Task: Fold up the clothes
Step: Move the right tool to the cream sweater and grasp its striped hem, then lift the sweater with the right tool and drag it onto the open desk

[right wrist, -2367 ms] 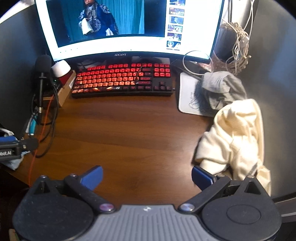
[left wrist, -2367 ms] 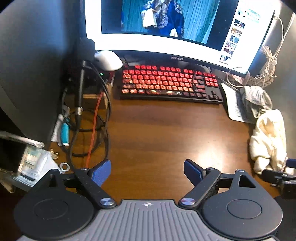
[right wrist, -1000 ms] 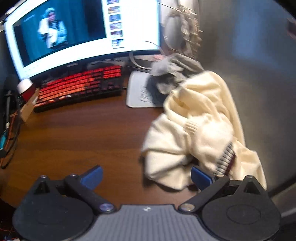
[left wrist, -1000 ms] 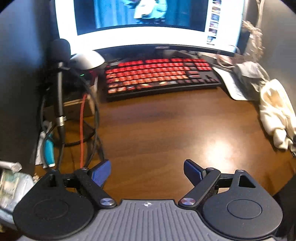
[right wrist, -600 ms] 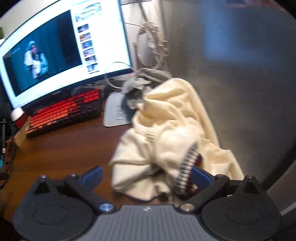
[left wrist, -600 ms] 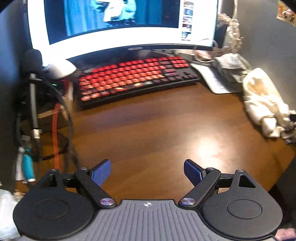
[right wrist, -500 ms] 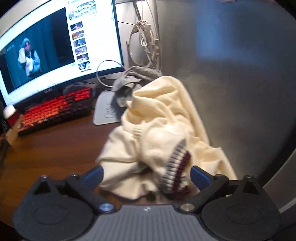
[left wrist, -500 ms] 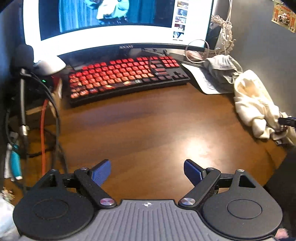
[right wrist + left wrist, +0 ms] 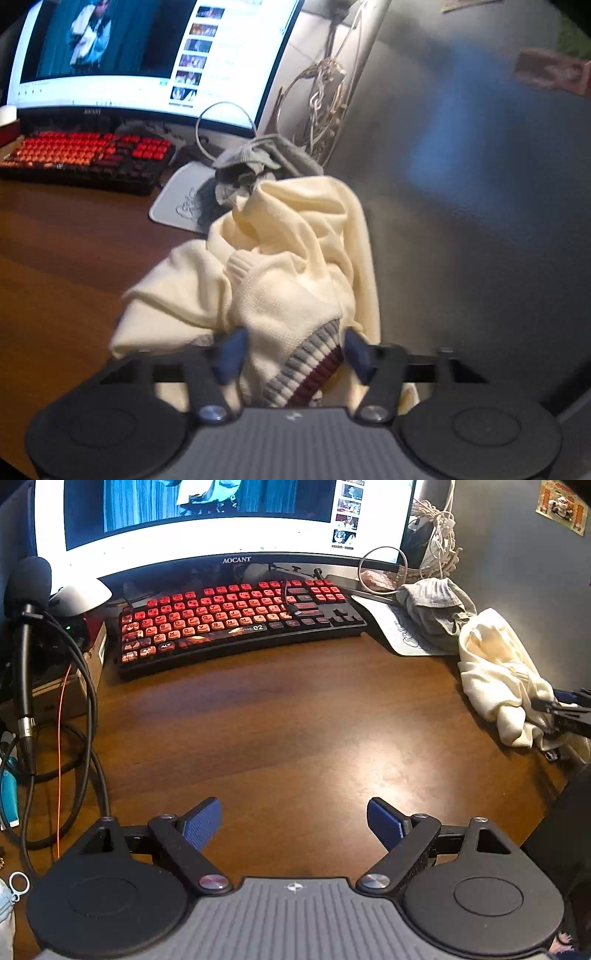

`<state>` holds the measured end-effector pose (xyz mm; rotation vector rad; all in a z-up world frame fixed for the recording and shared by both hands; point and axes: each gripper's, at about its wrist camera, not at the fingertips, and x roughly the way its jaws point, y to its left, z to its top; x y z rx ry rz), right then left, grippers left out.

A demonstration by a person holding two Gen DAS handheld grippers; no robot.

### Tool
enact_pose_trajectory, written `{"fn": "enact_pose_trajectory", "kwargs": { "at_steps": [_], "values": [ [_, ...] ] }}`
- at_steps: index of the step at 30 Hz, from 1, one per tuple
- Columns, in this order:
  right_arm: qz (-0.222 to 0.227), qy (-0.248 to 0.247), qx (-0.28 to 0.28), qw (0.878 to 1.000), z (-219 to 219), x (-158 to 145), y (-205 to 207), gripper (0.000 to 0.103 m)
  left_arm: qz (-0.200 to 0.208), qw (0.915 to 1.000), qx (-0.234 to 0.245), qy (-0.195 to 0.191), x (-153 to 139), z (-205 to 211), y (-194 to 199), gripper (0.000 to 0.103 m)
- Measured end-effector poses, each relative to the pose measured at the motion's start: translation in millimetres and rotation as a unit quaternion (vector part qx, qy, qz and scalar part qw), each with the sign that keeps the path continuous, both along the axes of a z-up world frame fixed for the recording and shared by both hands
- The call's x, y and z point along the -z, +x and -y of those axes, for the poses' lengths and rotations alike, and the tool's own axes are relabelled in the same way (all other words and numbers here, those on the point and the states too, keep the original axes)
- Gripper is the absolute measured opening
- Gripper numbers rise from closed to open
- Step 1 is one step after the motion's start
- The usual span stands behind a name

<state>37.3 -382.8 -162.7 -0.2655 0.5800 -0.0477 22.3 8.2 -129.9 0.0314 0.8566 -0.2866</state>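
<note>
Right wrist view: right gripper (image 9: 293, 352) angled down into a crumpled cream sweater (image 9: 273, 266) at the right edge of the wooden desk (image 9: 66, 251), close against the grey wall (image 9: 480, 221). Jaws closing, blue pads either side of the sweater's striped ribbed cuff (image 9: 310, 363); the cuff sits between them, slightly blurred, and a firm pinch cannot be confirmed. Grey garment (image 9: 258, 162) bunched at the far end of the sweater, partly on a pale mouse mat (image 9: 177, 206).

Left wrist view: left gripper (image 9: 293, 821) pitched down over bare desk (image 9: 295, 720) at the near centre, jaws spread wide, nothing between the pads. Sweater (image 9: 495, 675) lies well to the right of it, far from the left fingers. Right gripper's (image 9: 543, 710) dark fingertips show at the right edge, pushed into the near end of the sweater.

Far side: red-lit keyboard (image 9: 236, 616) under a lit monitor (image 9: 221, 520). Microphone (image 9: 26, 587) and looped black cables (image 9: 85, 709) on the far left.
</note>
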Motion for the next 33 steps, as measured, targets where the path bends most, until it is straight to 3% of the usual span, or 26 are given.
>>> {"fn": "enact_pose_trajectory", "kwargs": {
  "at_steps": [1,2,8,12,17,23,28,30,33],
  "values": [
    [-0.003,0.009,-0.005,1.000,2,1,2,0.026,0.001,1.0000,0.001,0.000,0,1,0,0.086],
    [-0.003,0.022,-0.010,1.000,4,0,3,0.019,0.000,1.0000,0.003,-0.002,0,1,-1,0.086],
    [0.012,0.118,-0.039,0.992,10,-24,-5,0.010,0.003,0.9997,0.020,-0.017,0,8,-3,0.086],
    [0.030,0.157,-0.103,0.982,-9,-44,-15,0.010,0.011,0.9993,0.026,-0.025,-3,10,-6,0.086],
    [0.021,0.218,-0.156,0.963,-30,-63,-14,0.009,0.029,0.9984,0.037,-0.030,-10,9,-14,0.086],
    [0.035,0.249,-0.222,0.942,-62,-95,-9,0.009,0.036,0.9978,0.035,-0.043,-16,2,-18,0.086],
    [0.005,0.300,-0.275,0.913,-100,-116,5,0.009,0.045,0.9963,0.042,-0.059,-21,-2,-23,0.086],
    [-0.004,0.297,-0.304,0.905,-123,-122,9,0.009,0.050,0.9960,0.045,-0.060,-23,-3,-25,0.086],
    [-0.013,0.265,-0.327,0.907,-159,-123,19,0.009,0.050,0.9960,0.044,-0.060,-22,-7,-28,0.086]
  ]
}}
